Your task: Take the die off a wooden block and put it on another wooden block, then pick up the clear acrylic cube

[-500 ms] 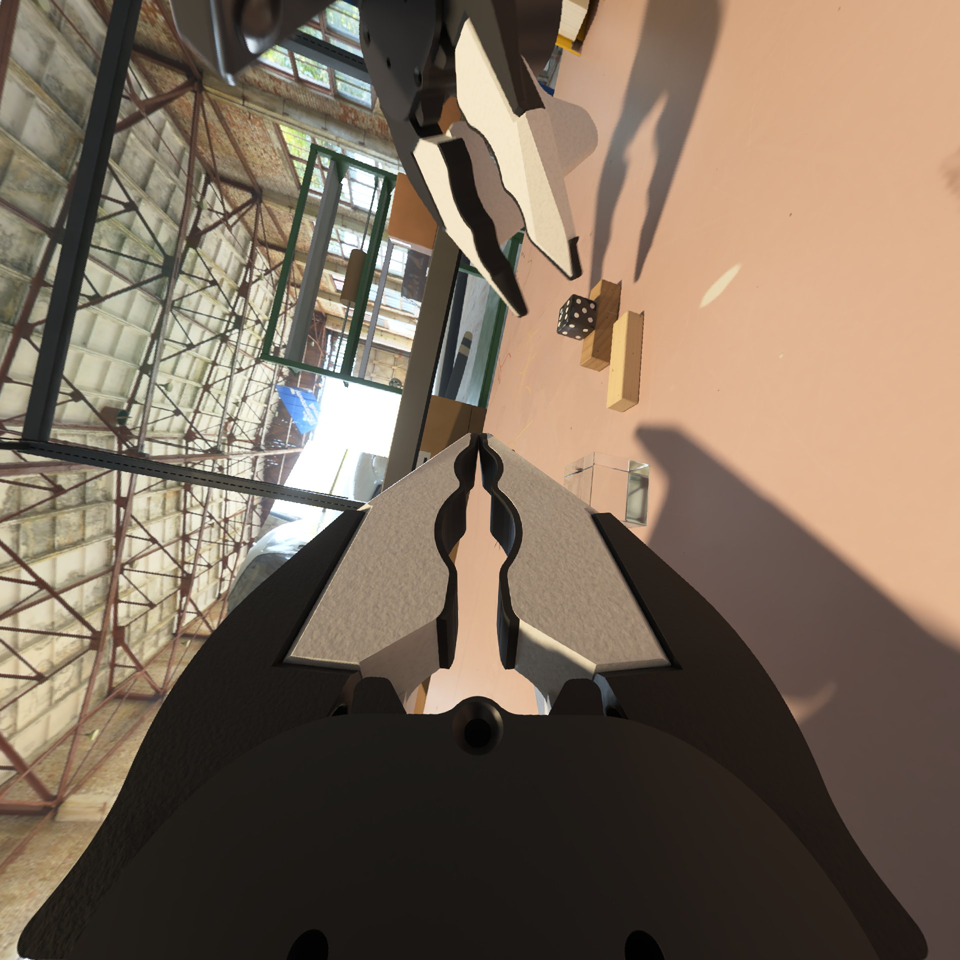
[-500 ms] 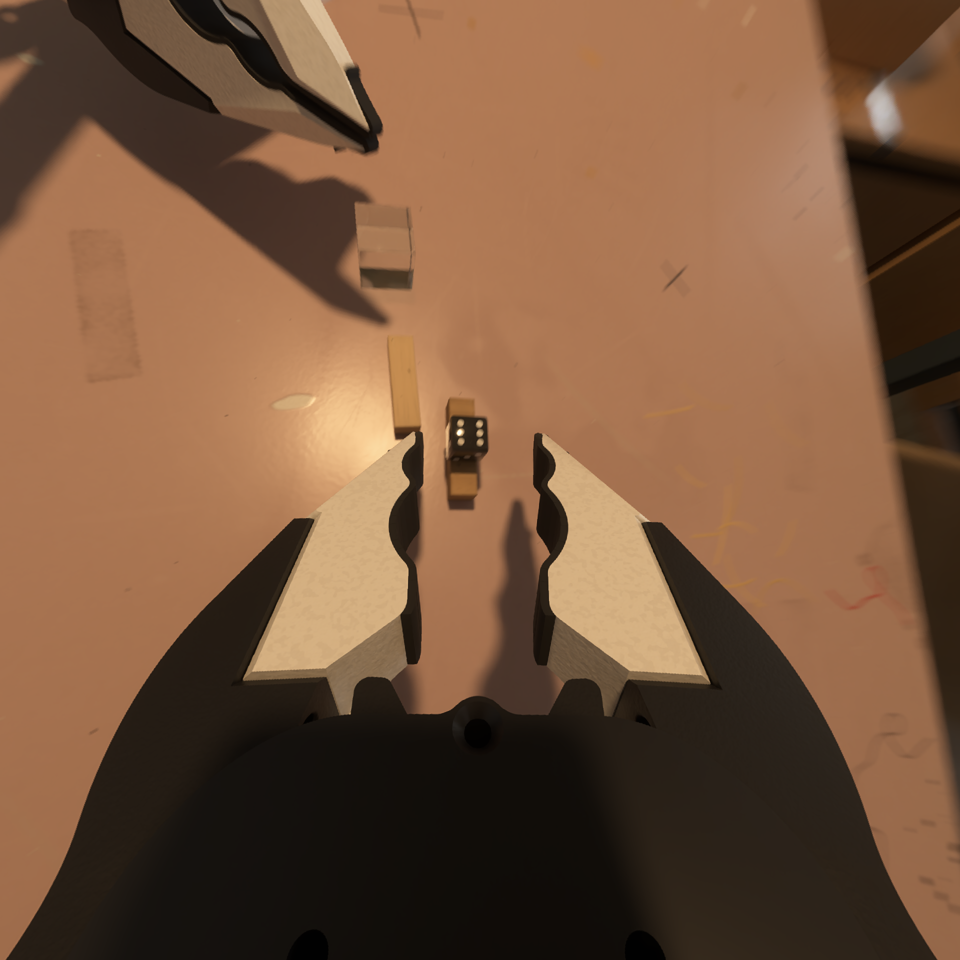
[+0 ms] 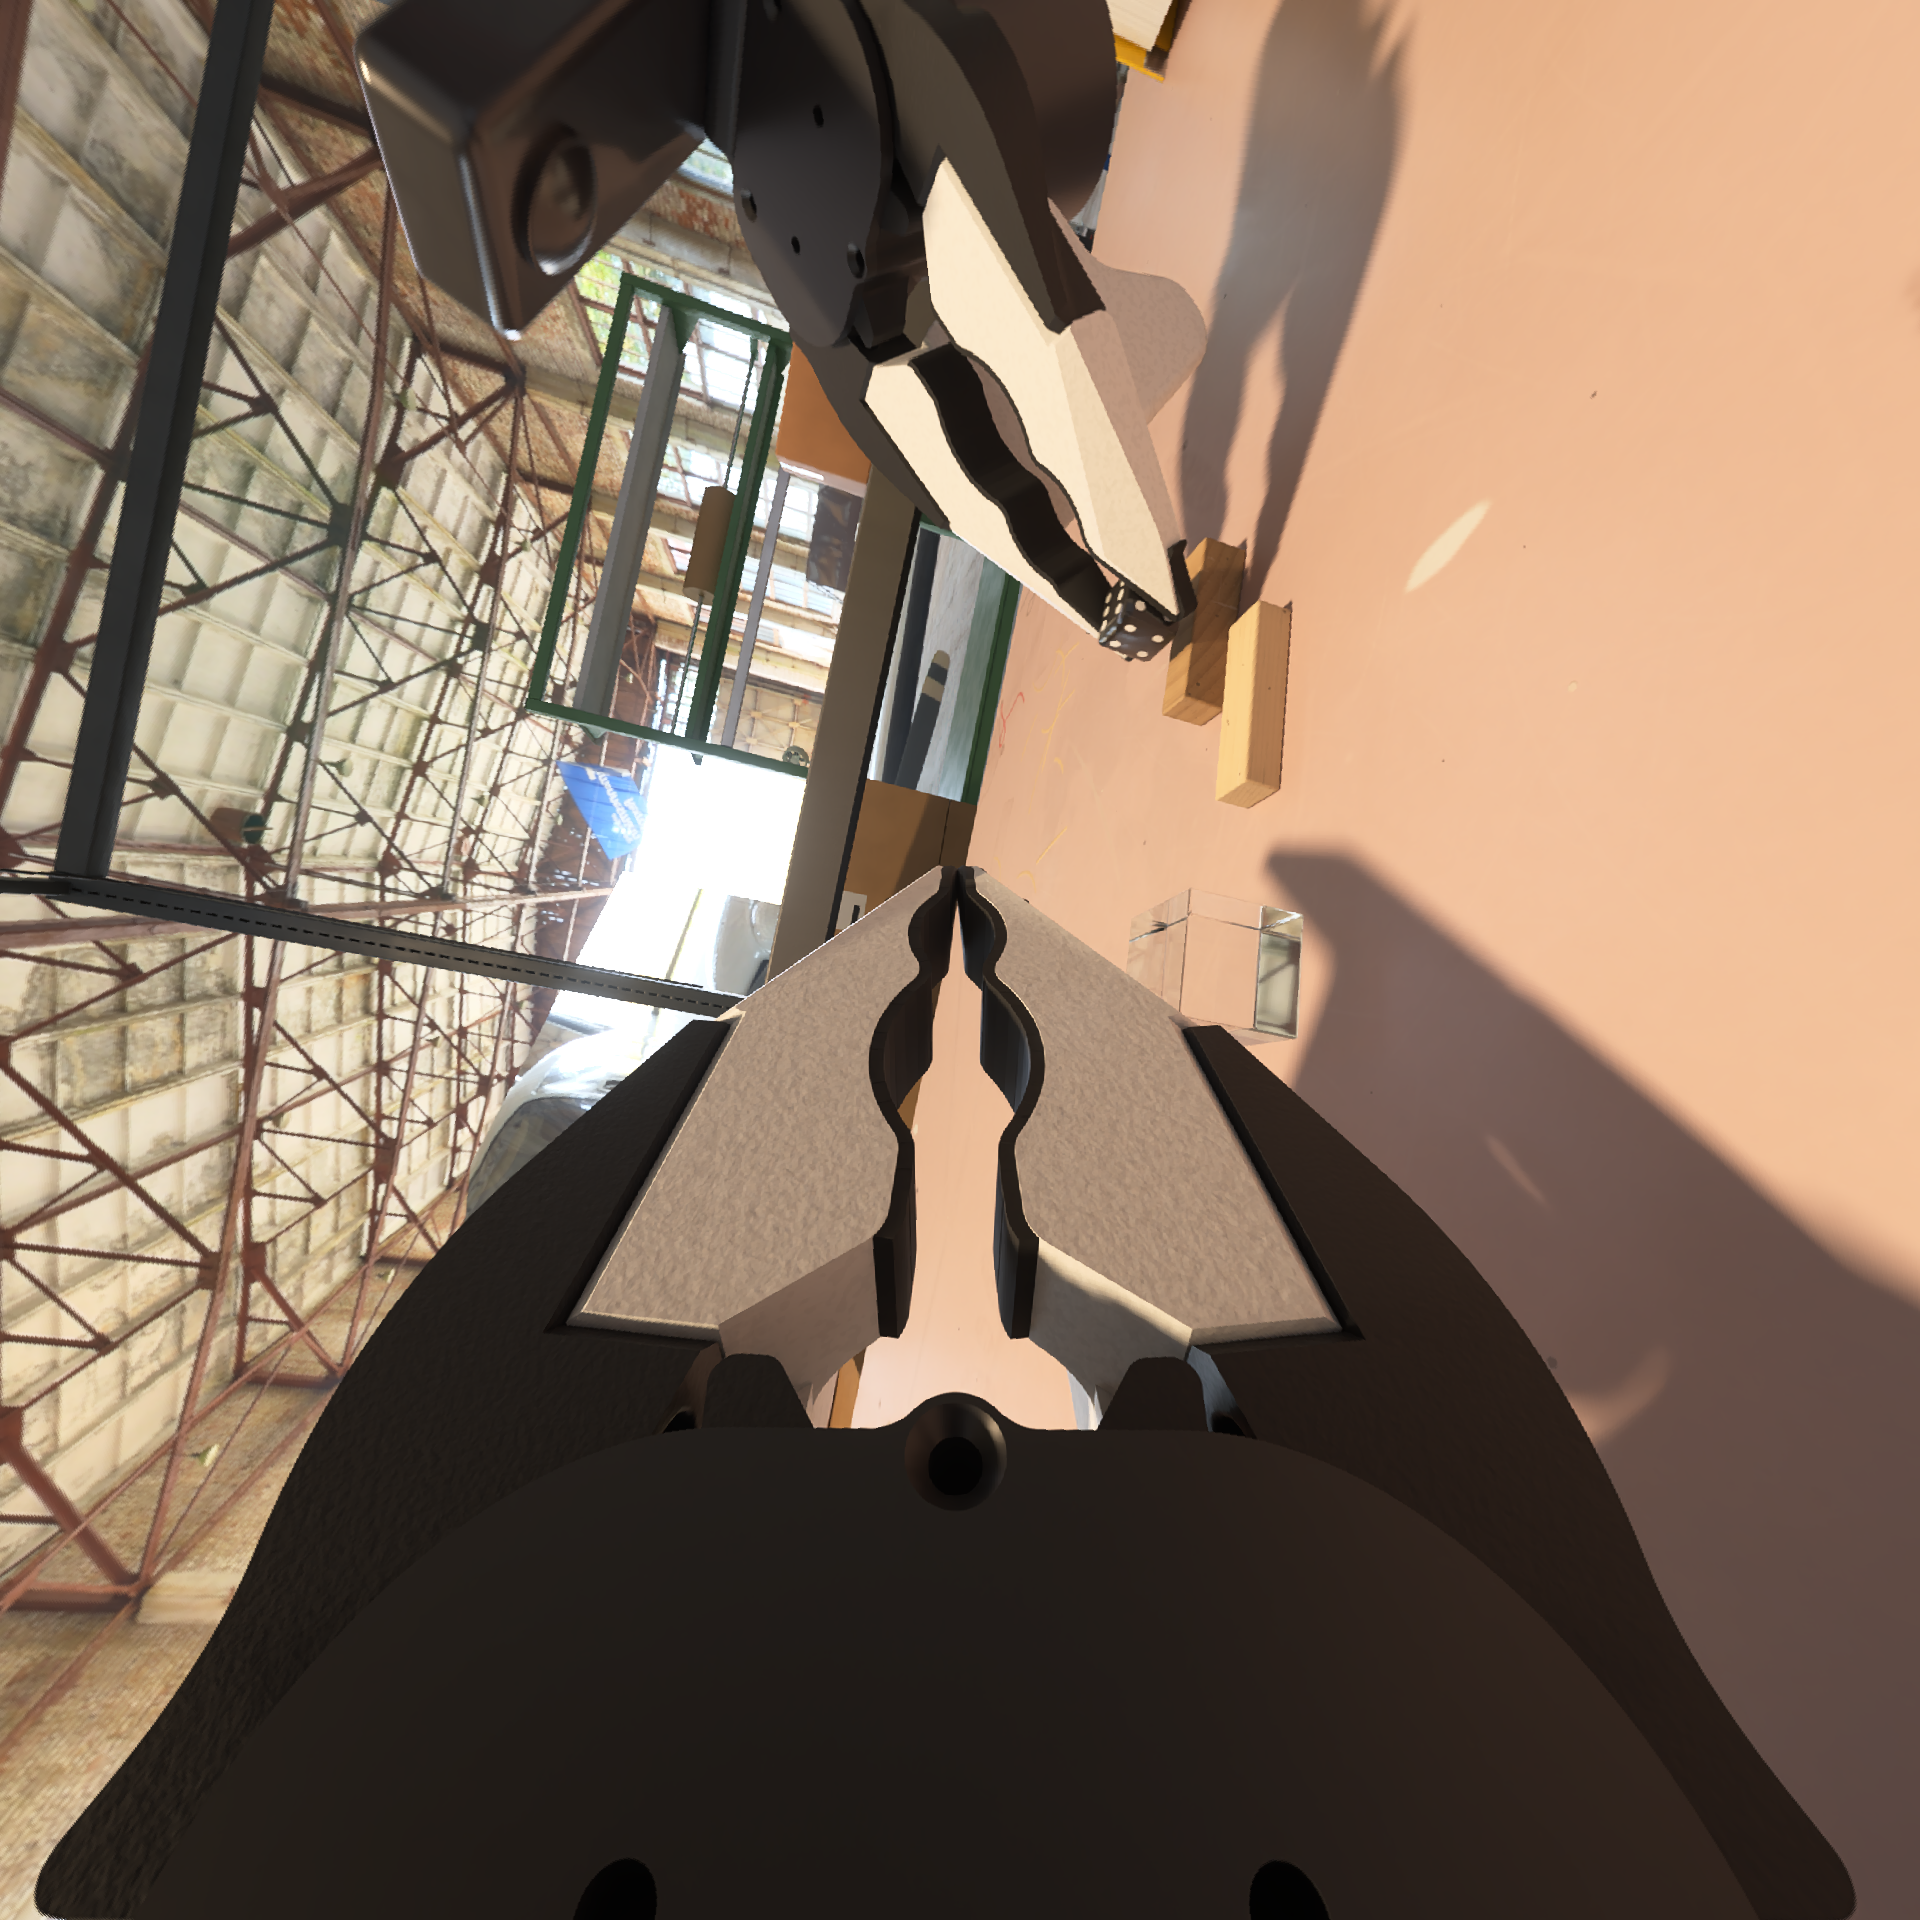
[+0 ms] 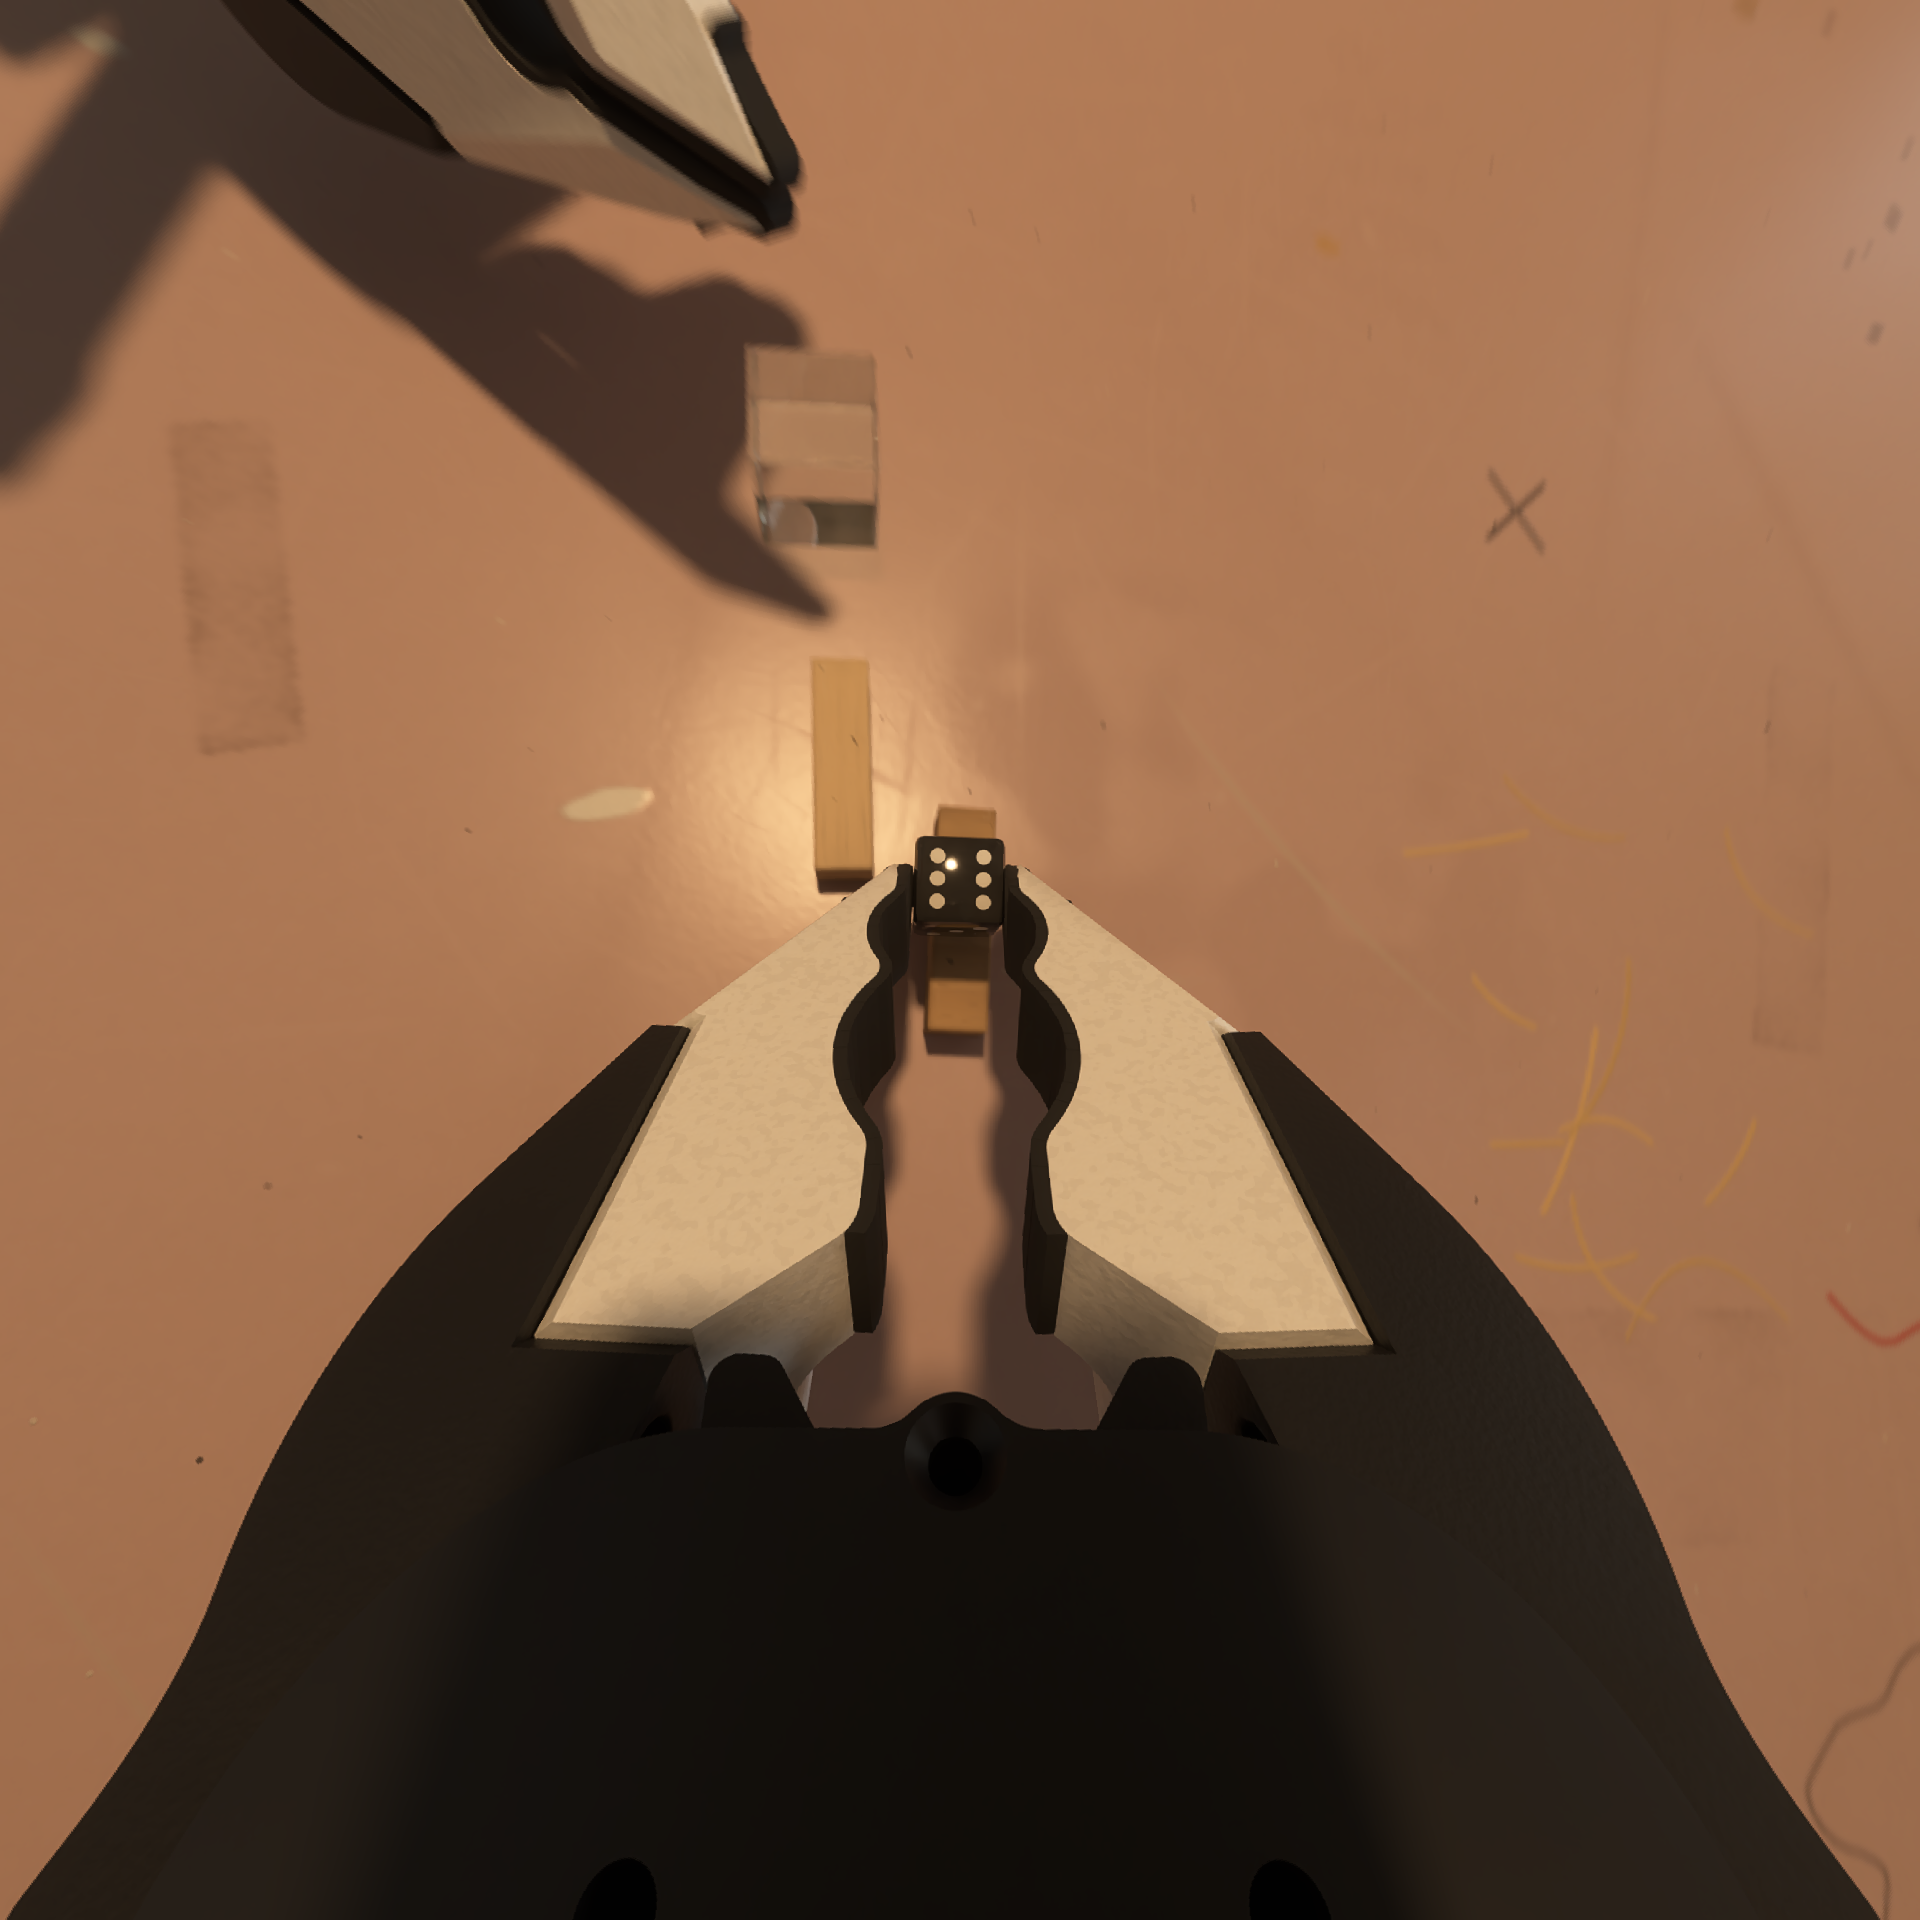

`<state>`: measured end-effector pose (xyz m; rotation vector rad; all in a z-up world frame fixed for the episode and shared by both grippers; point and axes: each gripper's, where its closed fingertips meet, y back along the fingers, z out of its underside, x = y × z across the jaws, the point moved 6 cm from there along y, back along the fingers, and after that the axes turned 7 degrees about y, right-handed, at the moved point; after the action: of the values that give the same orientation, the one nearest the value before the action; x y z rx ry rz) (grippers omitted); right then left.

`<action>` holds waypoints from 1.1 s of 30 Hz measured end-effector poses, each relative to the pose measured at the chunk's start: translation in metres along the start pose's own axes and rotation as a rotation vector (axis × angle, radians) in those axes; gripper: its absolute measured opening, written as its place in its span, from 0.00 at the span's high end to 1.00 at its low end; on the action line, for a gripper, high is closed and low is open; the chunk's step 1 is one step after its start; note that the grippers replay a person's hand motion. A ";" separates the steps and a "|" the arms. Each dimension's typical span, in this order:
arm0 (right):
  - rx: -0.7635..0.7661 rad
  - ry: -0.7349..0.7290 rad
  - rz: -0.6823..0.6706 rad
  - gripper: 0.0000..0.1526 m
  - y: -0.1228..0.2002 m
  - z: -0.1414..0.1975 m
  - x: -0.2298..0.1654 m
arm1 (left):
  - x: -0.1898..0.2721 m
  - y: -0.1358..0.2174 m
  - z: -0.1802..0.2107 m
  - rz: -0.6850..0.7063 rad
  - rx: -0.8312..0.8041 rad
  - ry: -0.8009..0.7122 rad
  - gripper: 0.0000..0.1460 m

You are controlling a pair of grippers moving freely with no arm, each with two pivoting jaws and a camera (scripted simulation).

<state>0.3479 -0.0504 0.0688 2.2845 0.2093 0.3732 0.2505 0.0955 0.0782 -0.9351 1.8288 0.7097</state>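
Observation:
A black die (image 4: pixel 958 881) with white pips sits on a short wooden block (image 4: pixel 957 1000). My right gripper (image 4: pixel 958 883) is shut on the die, a fingertip on each side. A longer wooden block (image 4: pixel 841 771) lies just left of it. The clear acrylic cube (image 4: pixel 814 447) stands farther on. In the left wrist view the die (image 3: pixel 1135 621) shows between the right gripper's tips (image 3: pixel 1138 603), against the short block (image 3: pixel 1205 634), with the longer block (image 3: pixel 1254 701) and the cube (image 3: pixel 1221 961) nearer. My left gripper (image 3: pixel 956 883) is shut and empty, held above the table short of the cube.
The pink table top (image 4: pixel 1351 727) has scribbles and a drawn cross (image 4: pixel 1515 511) on the right and a pale patch (image 4: pixel 237 587) on the left. The left gripper (image 4: pixel 623 125) hangs beyond the cube. The table's edge (image 3: pixel 997 727) shows in the left wrist view.
My right gripper has come down and forward and closed on the die; it was open and short of it. The left gripper has stayed put and shut.

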 end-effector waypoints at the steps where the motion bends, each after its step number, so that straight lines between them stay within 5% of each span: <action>1: 0.037 0.016 -0.001 0.89 0.002 -0.003 -0.002 | 0.000 0.000 0.000 -0.001 0.002 0.007 1.00; 7: 0.388 -0.017 -0.062 0.89 0.010 -0.028 -0.008 | -0.002 0.000 -0.001 -0.001 0.020 0.054 1.00; 11: 0.272 -0.019 -0.046 0.89 0.003 -0.025 -0.008 | -0.003 -0.004 0.009 0.026 -0.050 0.103 1.00; 21: 0.047 -0.017 -0.017 0.89 -0.023 -0.023 -0.012 | -0.024 -0.003 0.035 0.116 -0.106 0.552 1.00; 27: 0.170 -0.040 -0.067 0.89 -0.027 -0.030 -0.014 | -0.025 -0.003 0.034 0.126 -0.074 0.626 1.00; 33: 0.115 -0.034 -0.086 0.89 -0.027 -0.018 -0.015 | -0.027 -0.002 0.034 0.135 -0.059 0.664 1.00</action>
<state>0.3267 -0.0240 0.0576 2.3836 0.3174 0.2838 0.2760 0.1290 0.0892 -1.1878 2.4789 0.5724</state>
